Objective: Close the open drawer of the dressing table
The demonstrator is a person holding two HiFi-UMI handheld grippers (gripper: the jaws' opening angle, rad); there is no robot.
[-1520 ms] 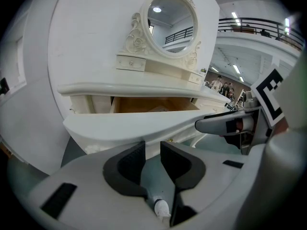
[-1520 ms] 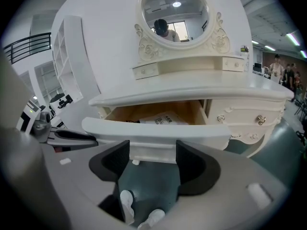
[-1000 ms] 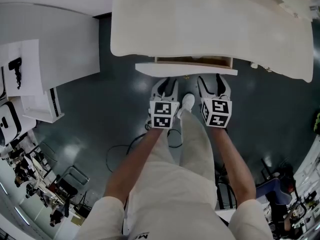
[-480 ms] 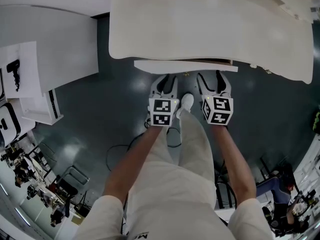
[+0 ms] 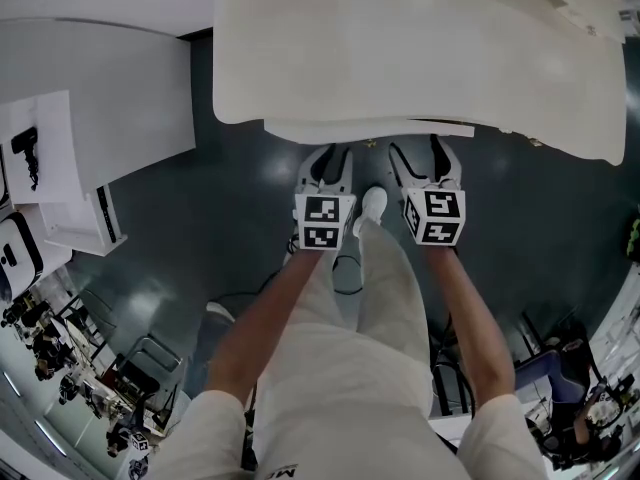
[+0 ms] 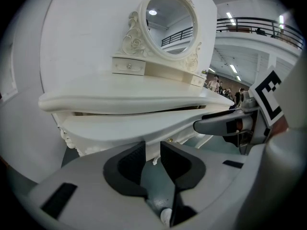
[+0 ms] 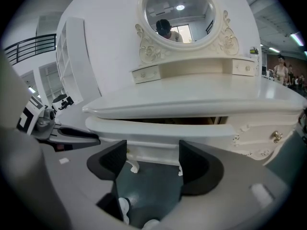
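**While the drawer stood a sliver short of shut, both claws sat at its front**

Although the drawer (image 5: 370, 130) had all but vanished under the cream surface (image 5: 420, 48), its pale front lip showed past that surface's near edge in the head view. In the right gripper view a dark slit (image 7: 182, 120) parted front from top, so by my reading the closing was nearly done but not finished.

The drawer lay straight ahead of both claws and a little above their tips. Its long axis ran left to right, square across the line along which they pointed. The left claw (image 5: 331, 158) sat below the left half of the front and the right claw (image 5: 425, 156) below the right half, side by side and about level. Neither hand looked clearly nearer. Whether the tips touched the front I could not tell from above — the lip overhung them.

The left claw's jaws stood only narrowly parted, with nothing but floor (image 5: 230, 198) showing through the gap. The right claw's jaws had just been opening and stood wide apart. Nothing lay between them, only floor and the front's lower edge past their ends. Neither claw grasped anything.

I judged that what remained was a level shove away from the person — shared evenly between the two hands, so the long front would not skew.
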